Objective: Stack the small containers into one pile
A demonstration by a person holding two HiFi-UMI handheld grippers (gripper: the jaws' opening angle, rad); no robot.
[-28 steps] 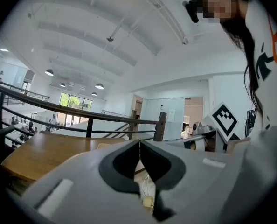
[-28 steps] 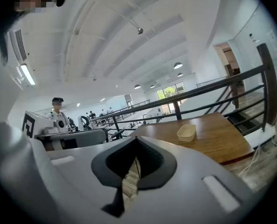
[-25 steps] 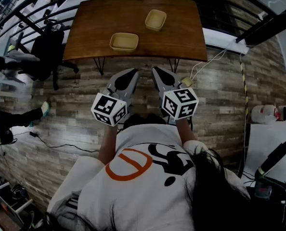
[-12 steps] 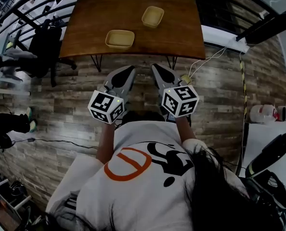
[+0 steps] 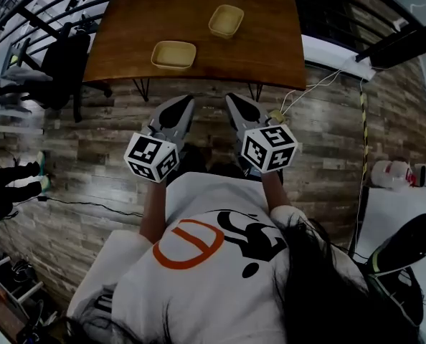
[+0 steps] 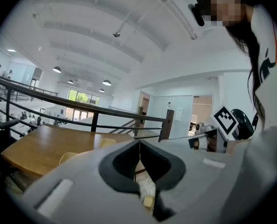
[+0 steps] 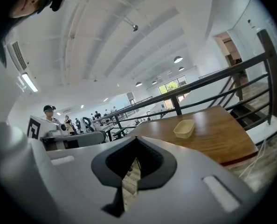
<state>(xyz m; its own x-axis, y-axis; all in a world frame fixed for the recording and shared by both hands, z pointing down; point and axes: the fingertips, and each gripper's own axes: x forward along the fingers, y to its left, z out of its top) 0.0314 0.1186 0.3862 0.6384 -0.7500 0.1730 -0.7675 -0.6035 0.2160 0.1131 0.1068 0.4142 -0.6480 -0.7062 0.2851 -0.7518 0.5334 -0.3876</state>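
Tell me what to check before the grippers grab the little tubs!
1. Both tubs on the table: ok, near container and far container.
2. Tubs stacked: not ok, they sit apart.
3. Left gripper empty: ok, jaws together on nothing.
4. Right gripper empty: ok, jaws together on nothing.
5. Jaws open for grabbing: not ok.
6. Grippers over the table: not ok, both short of its near edge.

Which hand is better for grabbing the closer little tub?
Probably the left: the left gripper points toward the nearer container, while the right gripper lines up with the farther container. Both have shut, empty jaws.
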